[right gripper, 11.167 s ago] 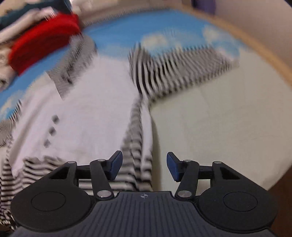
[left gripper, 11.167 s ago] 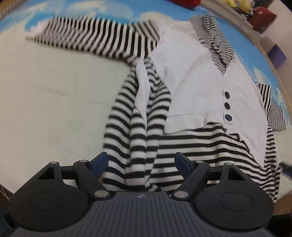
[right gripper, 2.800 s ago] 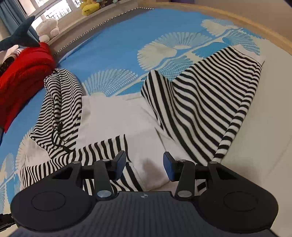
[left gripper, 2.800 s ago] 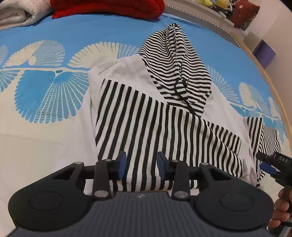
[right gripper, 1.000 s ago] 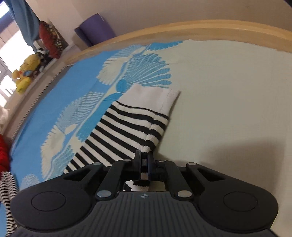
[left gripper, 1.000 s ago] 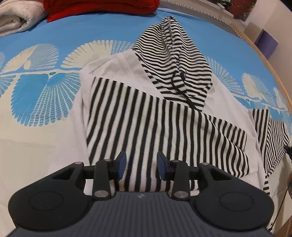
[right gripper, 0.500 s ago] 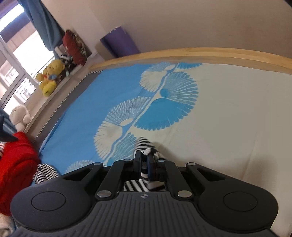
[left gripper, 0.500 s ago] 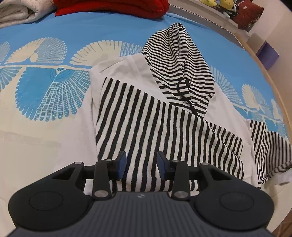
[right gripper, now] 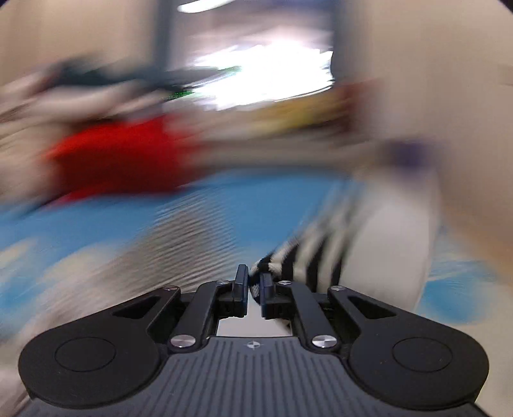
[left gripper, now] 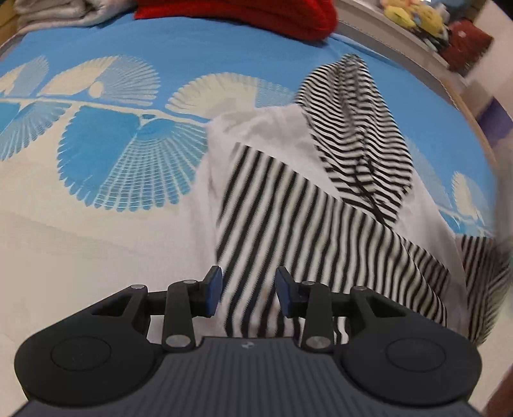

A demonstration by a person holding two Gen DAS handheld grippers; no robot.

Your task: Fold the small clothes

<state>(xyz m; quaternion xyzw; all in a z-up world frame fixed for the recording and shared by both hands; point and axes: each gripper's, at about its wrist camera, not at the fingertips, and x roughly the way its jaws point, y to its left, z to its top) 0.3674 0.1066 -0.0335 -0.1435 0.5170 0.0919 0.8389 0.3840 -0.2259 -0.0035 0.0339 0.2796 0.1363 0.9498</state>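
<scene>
Striped hoodie (left gripper: 307, 224) lay spread on the bed (left gripper: 96, 224) just ahead of the open, empty left hand-held gripper (left gripper: 248, 293), right hand-held gripper (right gripper: 253, 288) pinched its striped sleeve (right gripper: 307, 256)

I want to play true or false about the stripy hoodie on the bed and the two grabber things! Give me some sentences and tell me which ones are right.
1. The right gripper pinches a stripy sleeve in its fingers. True.
2. The left gripper is squeezed shut on the hoodie. False: its fingers stand apart, holding nothing, with the stripy cloth lying beyond them.
3. The hoodie has a stripy hood. True.
4. One stripy sleeve is folded across the white body. True: the folded sleeve lies over it.
5. The bed sheet is plain green. False: it is blue and cream with fan shapes.
6. The red bundle lies on top of the hoodie. False: it sits apart, at the far edge of the bed.
</scene>
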